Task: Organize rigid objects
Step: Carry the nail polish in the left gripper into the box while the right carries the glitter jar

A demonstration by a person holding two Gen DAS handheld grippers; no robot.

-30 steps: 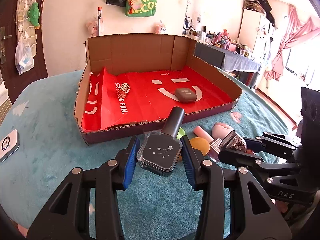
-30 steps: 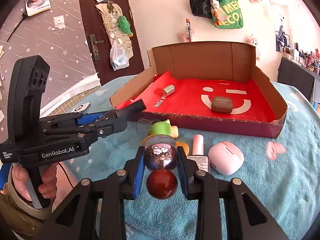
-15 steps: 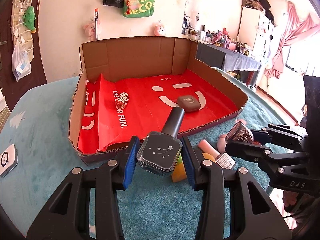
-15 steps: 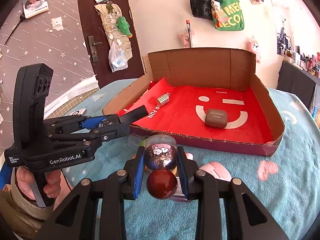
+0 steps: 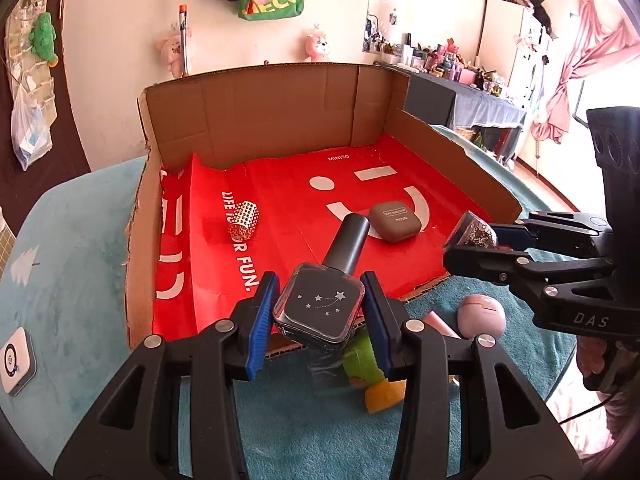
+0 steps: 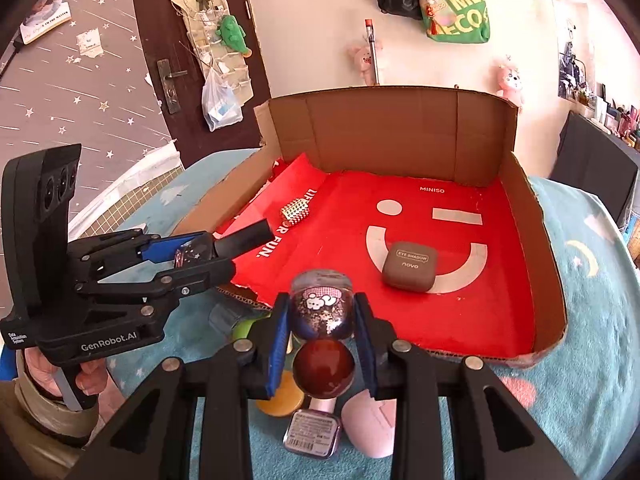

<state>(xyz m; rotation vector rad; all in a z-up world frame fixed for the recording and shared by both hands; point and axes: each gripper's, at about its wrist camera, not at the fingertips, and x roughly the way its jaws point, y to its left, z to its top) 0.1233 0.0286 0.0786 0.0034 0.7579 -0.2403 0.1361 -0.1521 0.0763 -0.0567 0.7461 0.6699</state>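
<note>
Left gripper (image 5: 320,312): fingers clamped on a dark star-printed bottle (image 5: 320,306), held above the near edge of the cardboard tray (image 5: 260,120). Right gripper (image 6: 322,340): fingers clamped on a glitter bottle (image 6: 322,312) with a round red cap, near the tray's front wall. In the tray lie an eyeshadow case (image 6: 409,266) and a studded cylinder (image 6: 295,211).

Left tongs (image 5: 320,312) and right tongs (image 6: 322,328) clamped, angled downward
</note>
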